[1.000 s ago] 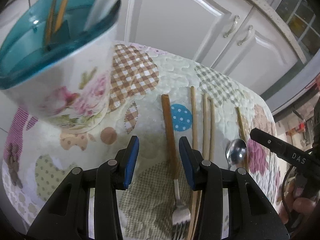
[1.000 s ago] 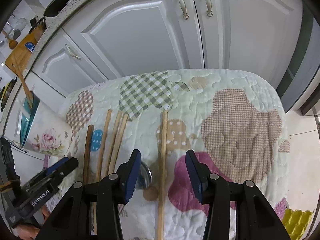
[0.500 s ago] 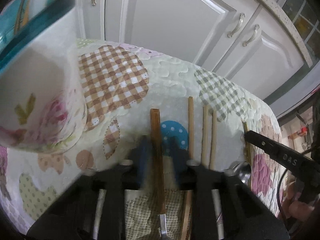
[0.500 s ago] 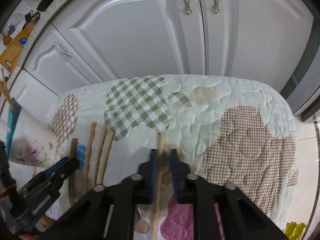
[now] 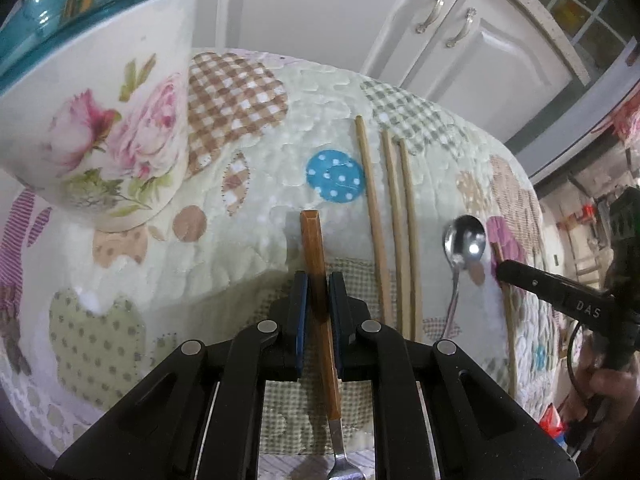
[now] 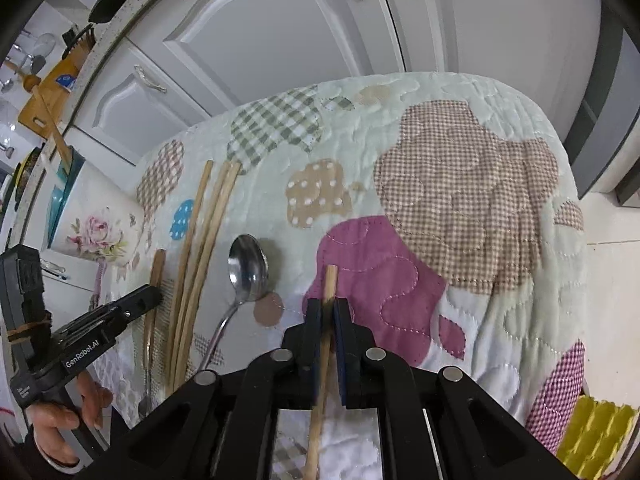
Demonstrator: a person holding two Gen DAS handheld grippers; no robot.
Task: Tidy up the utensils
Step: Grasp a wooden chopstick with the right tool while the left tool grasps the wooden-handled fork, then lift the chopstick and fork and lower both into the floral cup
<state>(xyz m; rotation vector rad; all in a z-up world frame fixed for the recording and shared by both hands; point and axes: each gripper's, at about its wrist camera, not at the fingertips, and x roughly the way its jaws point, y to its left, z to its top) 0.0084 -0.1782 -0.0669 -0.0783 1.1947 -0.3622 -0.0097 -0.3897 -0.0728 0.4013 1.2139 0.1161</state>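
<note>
Now, two picks at once. Left gripper (image 5: 318,286) shut tight on the wooden handle of the fork (image 5: 316,264), tines pointing back under the gripper, handle tip sticking out front. Held near the middle so it does not tip or swing. Right gripper (image 6: 328,312) pinched on one chopstick (image 6: 329,280), thin stick running back between the fingers, tip poking forward over the pink patch of the quilt (image 6: 460,184). Held along the fingers, likely so it can drop straight down into the cup.

Still lying on the quilt on the bench: three chopsticks (image 5: 394,216) side by side in a neat row, easy to grab one by one, and a shiny spoon (image 5: 464,240) just beside them, bowl up. Big flower cup (image 5: 108,132) with a blue inside standing at the left, a few sticks already poking out of it. Probably the home for all the rest. White cupboard doors (image 6: 280,28) behind.
</note>
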